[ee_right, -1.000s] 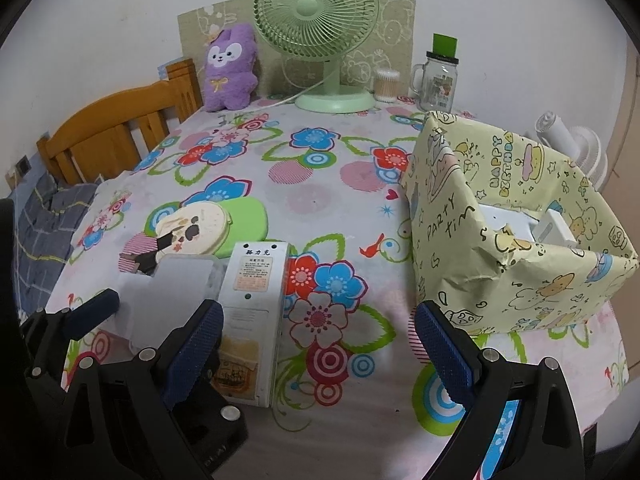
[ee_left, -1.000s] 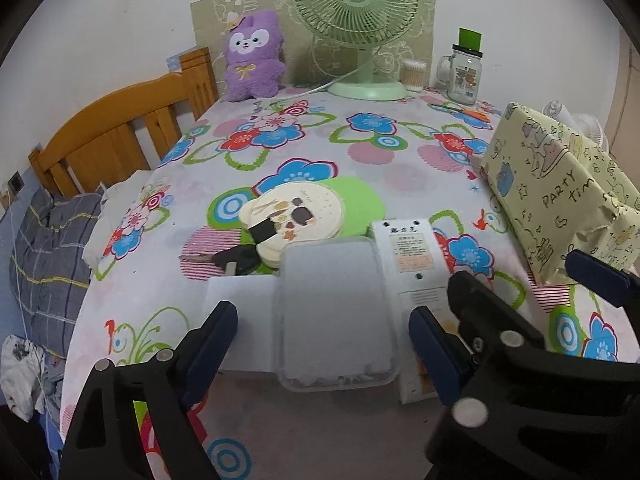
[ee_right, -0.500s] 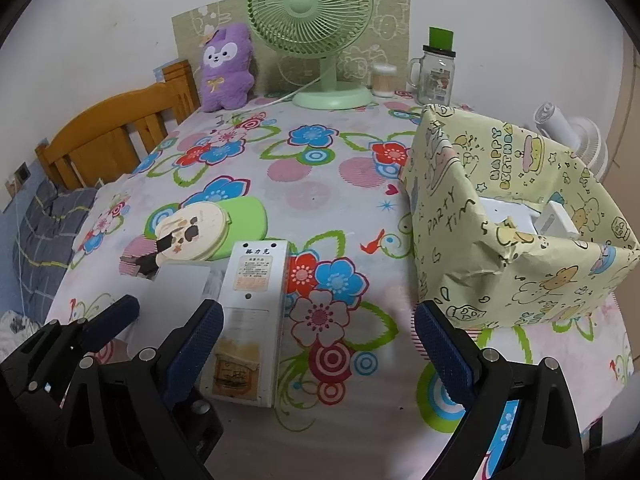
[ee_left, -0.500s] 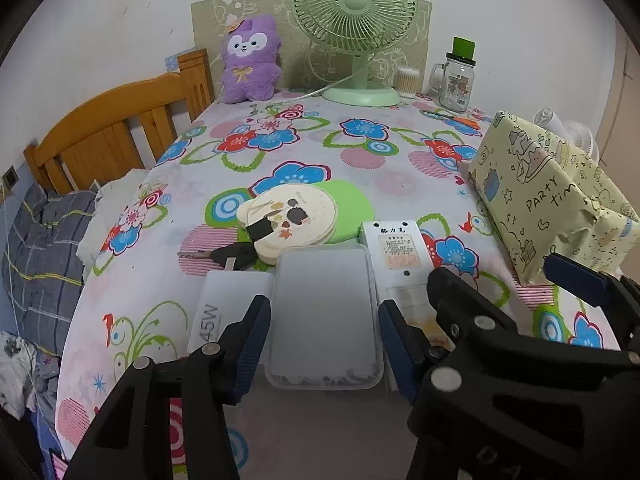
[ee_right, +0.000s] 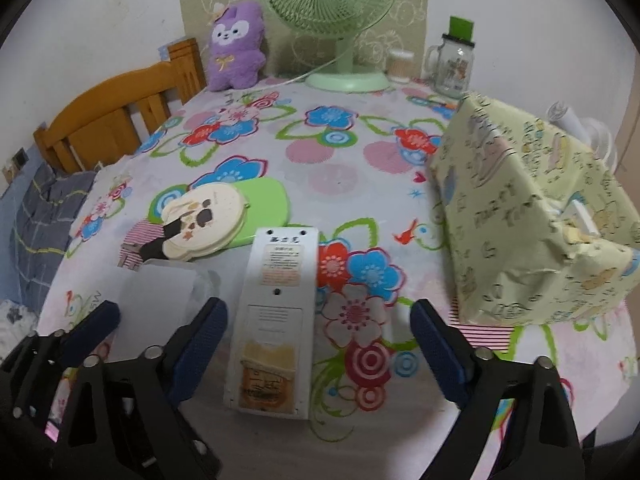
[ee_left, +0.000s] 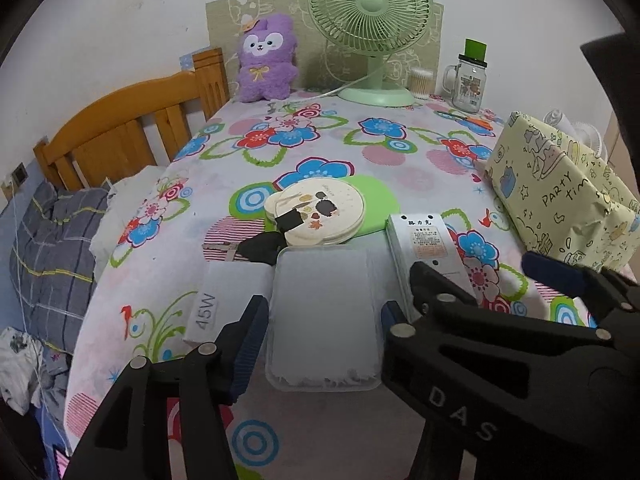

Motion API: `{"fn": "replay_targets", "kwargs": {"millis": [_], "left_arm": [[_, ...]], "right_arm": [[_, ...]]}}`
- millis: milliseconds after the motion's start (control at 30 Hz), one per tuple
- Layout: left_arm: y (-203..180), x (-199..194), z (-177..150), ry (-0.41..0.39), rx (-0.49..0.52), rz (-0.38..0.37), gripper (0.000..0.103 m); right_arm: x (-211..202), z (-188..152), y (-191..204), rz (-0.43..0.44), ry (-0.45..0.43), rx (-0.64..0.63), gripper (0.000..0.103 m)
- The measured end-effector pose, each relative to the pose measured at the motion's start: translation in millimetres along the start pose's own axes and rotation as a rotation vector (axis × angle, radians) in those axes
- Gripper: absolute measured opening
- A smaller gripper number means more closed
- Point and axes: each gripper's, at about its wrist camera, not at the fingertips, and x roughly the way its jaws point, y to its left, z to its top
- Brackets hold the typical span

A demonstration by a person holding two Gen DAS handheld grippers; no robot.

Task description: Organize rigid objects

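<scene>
left tongs [ee_left: 320, 336] easing apart astride clear lidded tub [ee_left: 323, 316] on bench [ee_left: 320, 436], pads not pressing | right tongs [ee_right: 320, 344] wide, narrowing around long white box [ee_right: 276, 320] | tub looks light, slick, thin-walled: take its long sides

My left tongs [ee_left: 320, 332]: matte black plastic arms, angular, triangular cut-outs near base. Dark blue textured pads [ee_left: 249, 344] on inner finger faces. Silver round screw heads along each arm. My right tongs [ee_right: 316, 344]: same black frame, same blue ribbed pads [ee_right: 438, 354], silver screws at joints. White raised letters "DAS" on its arm, seen from left camera. No sleeve or cable visible.
</scene>
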Motion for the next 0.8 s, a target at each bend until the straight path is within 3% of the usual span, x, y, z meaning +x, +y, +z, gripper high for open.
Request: {"fn": "replay_targets", "kwargs": {"millis": [133, 433, 800], "left_arm": [[5.7, 21.9, -1.1, 0.095, -0.063, -0.066, 0.062], [1.2, 23.1, 2.7, 0.08, -0.046, -0.051, 0.065], [-4.0, 20.4, 4.1, 0.067, -0.031, -0.046, 0.06]], "right_arm": [[14.1, 0.0, 9.2, 0.021, 0.055, -0.032, 0.087], [27.8, 1.5, 9.3, 0.077, 0.07, -0.036, 0.051], [16.6, 2.7, 2.5, 0.036, 0.043, -0.04, 0.049]]}}
